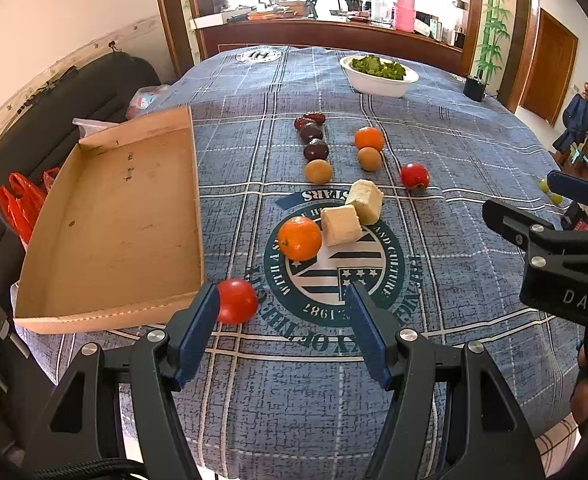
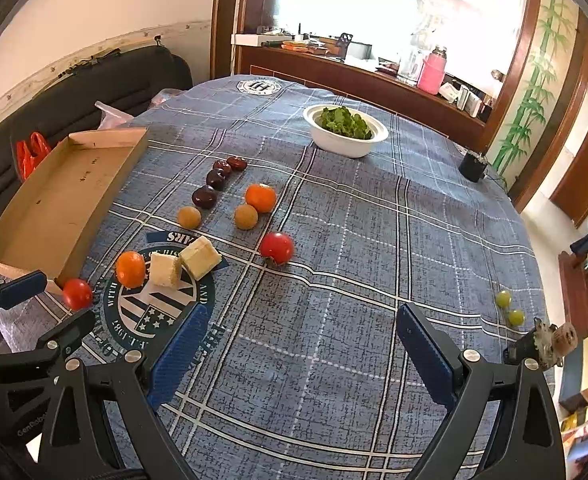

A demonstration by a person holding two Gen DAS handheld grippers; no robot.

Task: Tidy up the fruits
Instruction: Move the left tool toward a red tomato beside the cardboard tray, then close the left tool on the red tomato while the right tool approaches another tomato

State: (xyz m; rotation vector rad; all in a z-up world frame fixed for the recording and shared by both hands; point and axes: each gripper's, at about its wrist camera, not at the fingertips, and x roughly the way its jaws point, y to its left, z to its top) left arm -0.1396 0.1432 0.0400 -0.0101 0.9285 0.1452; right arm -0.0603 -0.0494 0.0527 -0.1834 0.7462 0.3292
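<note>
Blue plaid tablecloth (image 1: 454,240), fruit scattered. Both my grippers gape empty. Left gripper (image 1: 282,320): centre on red tomato (image 1: 236,301) lower left, squeeze gently, lift into cardboard tray (image 1: 106,312).

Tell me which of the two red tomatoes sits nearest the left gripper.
The tomato beside the cardboard tray's near corner, just past the open left gripper. The other tomato lies much farther out, beyond the two pale blocks.
</note>
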